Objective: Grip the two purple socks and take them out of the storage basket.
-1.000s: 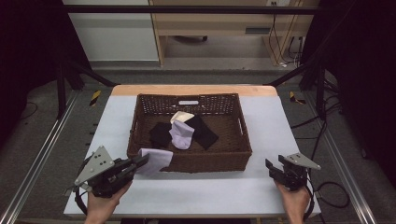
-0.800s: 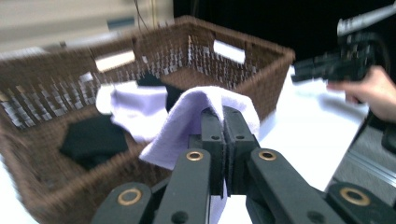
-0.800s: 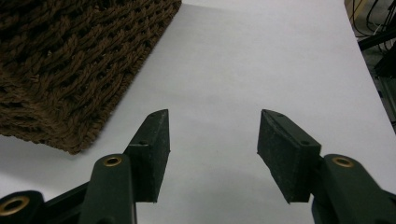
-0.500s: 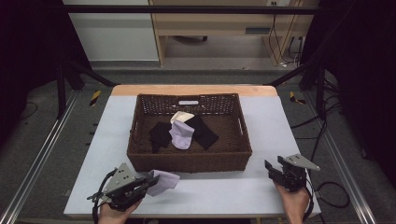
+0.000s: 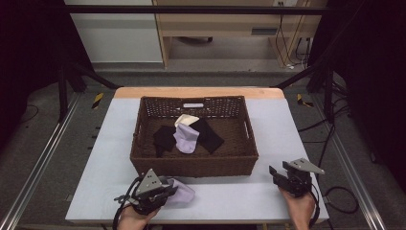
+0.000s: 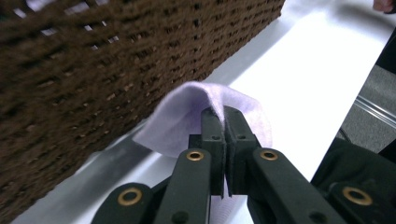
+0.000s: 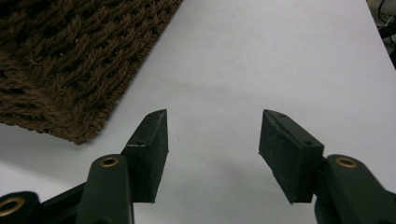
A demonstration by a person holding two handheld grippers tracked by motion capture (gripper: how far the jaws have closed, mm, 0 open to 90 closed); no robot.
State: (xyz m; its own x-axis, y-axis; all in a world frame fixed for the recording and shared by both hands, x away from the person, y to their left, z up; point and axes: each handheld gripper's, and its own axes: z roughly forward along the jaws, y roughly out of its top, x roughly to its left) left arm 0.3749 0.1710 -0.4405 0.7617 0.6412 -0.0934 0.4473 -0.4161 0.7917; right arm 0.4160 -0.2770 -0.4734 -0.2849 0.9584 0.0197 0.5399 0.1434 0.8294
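1. Dim room, pale desk mid-frame, metal rails along both sides, cables on the floor at upper right, wooden furniture at the top.
2. Brown wicker basket sits centre of the desk; inside it are black socks, a lilac sock and a cream piece.
3. My left gripper, bottom left of the high view, has its jaws clamped together on a lilac cloth, which is outside the basket, just in front of its near wall, low over the desk.
4. My right gripper, bottom right of the high view, has its jaws wide apart, holding nothing, over bare desk beside the basket corner.
5. Step in hand, I judge: laying the cloth out on the desk. Do it well: lower until the fabric rests flat, clear of the basket wall, then part the jaws; don't drag or bunch it.
6. Right side could pin a free edge if it folds.
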